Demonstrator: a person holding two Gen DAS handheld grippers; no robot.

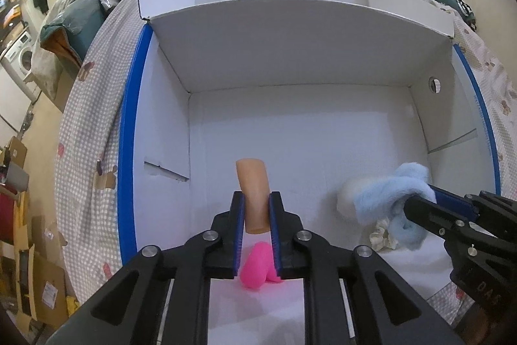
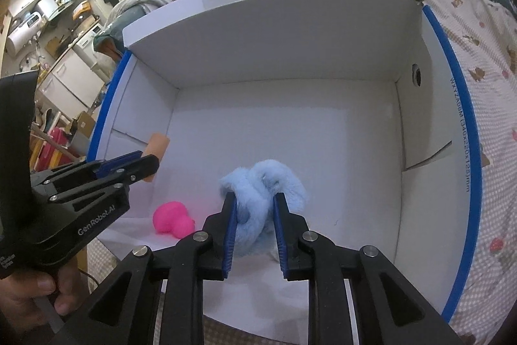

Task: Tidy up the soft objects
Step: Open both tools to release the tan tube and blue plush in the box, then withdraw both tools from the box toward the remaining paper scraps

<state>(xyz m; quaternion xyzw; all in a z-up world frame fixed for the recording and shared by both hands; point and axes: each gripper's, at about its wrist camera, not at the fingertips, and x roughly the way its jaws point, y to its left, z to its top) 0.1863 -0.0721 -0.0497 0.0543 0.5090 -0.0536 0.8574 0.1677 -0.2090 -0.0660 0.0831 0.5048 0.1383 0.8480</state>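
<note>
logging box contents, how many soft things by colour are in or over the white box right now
pink: 1, soft toy on the box floor
tan: 1, foam piece in the left gripper
light blue: 1, fluffy item in the right gripper
cream: 1, frilly piece
total: 4

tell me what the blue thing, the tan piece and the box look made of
Blue thing: fluffy plush or fleece, judging by its fuzzy nap. Tan piece: smooth and matte, likely foam or soft silicone; cannot tell which. Box: white cardboard, with flat creased panels, cut slots and blue tape along the rims.
</note>
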